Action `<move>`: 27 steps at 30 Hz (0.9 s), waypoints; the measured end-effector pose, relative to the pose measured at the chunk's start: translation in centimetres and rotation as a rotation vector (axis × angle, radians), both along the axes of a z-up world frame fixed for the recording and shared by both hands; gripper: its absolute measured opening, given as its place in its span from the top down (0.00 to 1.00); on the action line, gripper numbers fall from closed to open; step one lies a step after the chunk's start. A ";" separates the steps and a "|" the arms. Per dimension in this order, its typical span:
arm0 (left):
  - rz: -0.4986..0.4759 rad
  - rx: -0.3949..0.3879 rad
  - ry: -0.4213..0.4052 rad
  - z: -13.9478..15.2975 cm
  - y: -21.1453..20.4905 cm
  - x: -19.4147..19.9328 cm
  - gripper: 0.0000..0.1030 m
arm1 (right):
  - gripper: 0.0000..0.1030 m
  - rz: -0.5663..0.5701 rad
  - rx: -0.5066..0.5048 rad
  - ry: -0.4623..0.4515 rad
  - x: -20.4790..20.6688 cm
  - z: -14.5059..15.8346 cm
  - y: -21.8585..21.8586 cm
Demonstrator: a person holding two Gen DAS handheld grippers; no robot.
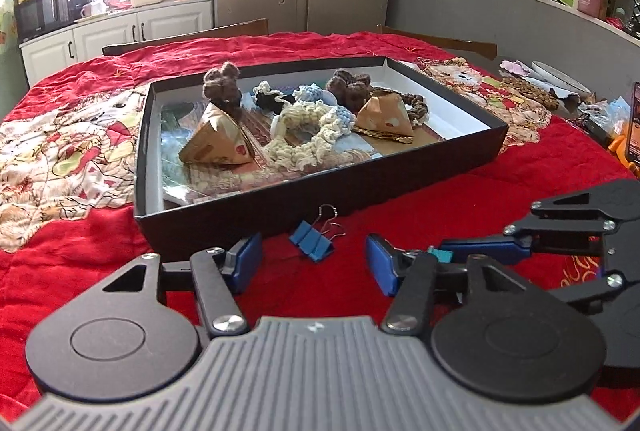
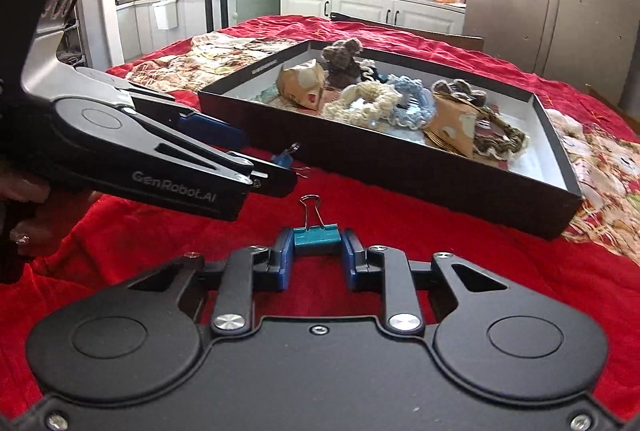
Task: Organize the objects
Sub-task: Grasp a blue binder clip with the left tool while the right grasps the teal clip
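A blue binder clip (image 1: 313, 240) lies on the red cloth just in front of the black shallow box (image 1: 320, 193). My left gripper (image 1: 314, 260) is open, one finger on each side of the clip, neither pad touching it. In the right wrist view a teal binder clip (image 2: 317, 240) sits between the blue pads of my right gripper (image 2: 318, 251), which is shut on it, wire handle pointing away. That view also has the left gripper (image 2: 260, 156) coming in from the left over the blue clip (image 2: 285, 158). The box (image 2: 400, 167) holds crocheted scrunchies and folded paper packets.
A red quilted cloth (image 1: 440, 199) covers the table. Wooden chair backs (image 1: 188, 37) stand at the far edge. At the right lie plates and clutter (image 1: 556, 87) and an upright phone (image 1: 633, 123). A hand (image 2: 24, 231) holds the left gripper.
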State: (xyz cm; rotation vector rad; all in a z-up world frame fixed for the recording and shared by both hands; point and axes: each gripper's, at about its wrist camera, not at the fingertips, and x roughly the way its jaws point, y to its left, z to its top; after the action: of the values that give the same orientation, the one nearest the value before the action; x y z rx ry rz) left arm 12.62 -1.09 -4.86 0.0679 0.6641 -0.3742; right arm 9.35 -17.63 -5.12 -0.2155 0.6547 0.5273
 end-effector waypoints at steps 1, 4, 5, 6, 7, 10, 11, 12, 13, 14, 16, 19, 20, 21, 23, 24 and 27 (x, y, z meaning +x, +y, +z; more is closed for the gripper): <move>0.005 0.001 0.002 -0.1 -0.2 0.0 0.35 | 0.77 -0.002 0.002 0.001 -0.1 0.0 -0.2; 0.027 -0.003 0.010 -0.4 -0.8 0.1 0.38 | 0.77 -0.005 0.005 0.002 -0.3 0.0 -0.6; 0.036 -0.003 0.012 -0.5 -0.9 0.1 0.39 | 0.77 -0.005 0.004 0.001 -0.4 0.1 -0.7; 0.043 -0.003 0.013 -0.6 -1.0 0.2 0.40 | 0.77 -0.005 0.003 0.000 -0.4 0.0 -0.7; 0.052 -0.004 0.012 -0.6 -1.1 0.2 0.41 | 0.77 -0.005 0.002 -0.002 -0.4 0.1 -0.8; 0.077 -0.014 0.013 -0.6 -1.1 0.4 0.44 | 0.77 -0.005 0.002 -0.003 -0.6 0.0 -0.8; 0.087 -0.018 0.016 -0.6 -1.1 0.5 0.46 | 0.77 -0.005 0.002 -0.003 -0.6 0.0 -0.8; 0.098 -0.021 0.018 -0.6 -1.1 0.6 0.48 | 0.77 -0.006 0.002 -0.002 -0.6 0.0 -0.9; 0.108 -0.023 0.021 -0.6 -1.0 0.7 0.49 | 0.77 -0.006 0.003 -0.002 -0.6 0.0 -0.9; 0.117 -0.026 0.025 -0.7 -1.1 0.7 0.51 | 0.77 -0.007 0.003 -0.002 -0.7 0.1 -1.0; 0.135 -0.033 0.030 -0.7 -1.0 0.9 0.52 | 0.77 -0.006 0.004 -0.002 -0.7 0.0 -1.0; 0.157 -0.043 0.032 -0.7 -1.0 0.9 0.60 | 0.77 -0.007 0.006 -0.002 -0.8 0.0 -1.1; 0.164 -0.045 0.032 -0.7 -1.0 0.9 0.64 | 0.77 -0.007 0.007 -0.002 -0.8 0.0 -1.1; 0.173 -0.046 0.032 -0.7 -0.9 0.9 0.69 | 0.77 -0.007 0.007 -0.002 -0.8 0.0 -1.1; 0.181 -0.057 0.036 -0.7 -0.7 1.0 0.70 | 0.77 -0.006 0.007 -0.002 -0.8 0.0 -1.1; 0.181 -0.060 0.038 -0.7 -0.7 1.0 0.70 | 0.77 -0.007 0.007 -0.002 -0.8 0.0 -1.1; 0.177 -0.052 0.032 -0.7 -0.8 0.9 0.71 | 0.77 -0.006 0.006 -0.002 -0.8 0.0 -1.1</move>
State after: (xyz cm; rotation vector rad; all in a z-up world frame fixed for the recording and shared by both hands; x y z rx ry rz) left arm 13.52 -1.85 -5.56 -0.0466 0.6856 -0.2222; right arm 8.56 -18.77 -5.08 -0.2079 0.6515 0.5231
